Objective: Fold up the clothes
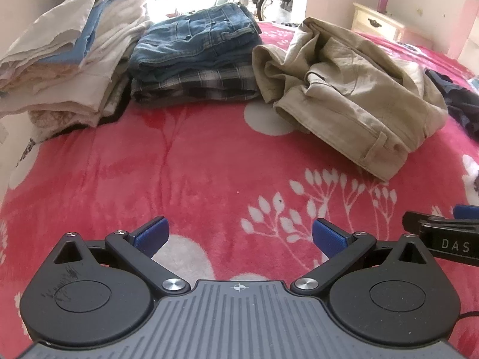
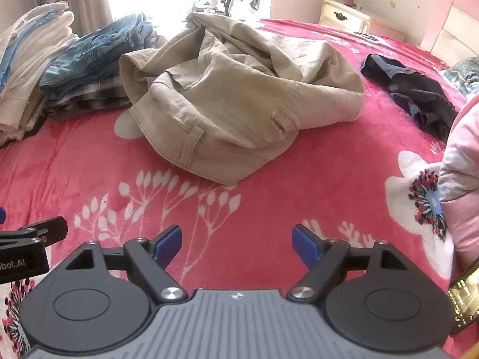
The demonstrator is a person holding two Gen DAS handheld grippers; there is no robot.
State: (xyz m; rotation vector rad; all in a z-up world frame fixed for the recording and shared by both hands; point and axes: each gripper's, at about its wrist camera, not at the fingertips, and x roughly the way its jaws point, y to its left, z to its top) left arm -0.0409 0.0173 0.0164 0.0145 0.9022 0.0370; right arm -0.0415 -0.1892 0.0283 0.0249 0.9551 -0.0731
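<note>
**Both claws empty, the crumpled khaki trousers next in line**

The step in hand, as I judge it, is to take up the crumpled khaki cotton trousers (image 2: pixel 239 95), which lie unfolded on the pink floral plush bedspread (image 2: pixel 74 161); to do it well, each claw should pinch the waistband at a separate point, near the belt loops facing the cameras, taking one layer of cloth rather than a bunch, so the trousers can be lifted and shaken flat before any crease is made; grabbing the heaped middle would probably drag the tangle along.

The left claw (image 1: pixel 239 234) stands spread with nothing between its blue pads; the right claw (image 2: pixel 238 242) is likewise spread and empty.

The trousers lie ahead of both claws, well apart from them; from the trousers, the folded stack of blue denim and plaid clothes (image 1: pixel 194 56) sits just to the left, and a dark navy rumpled garment (image 2: pixel 413 89) lies to the right.
</note>
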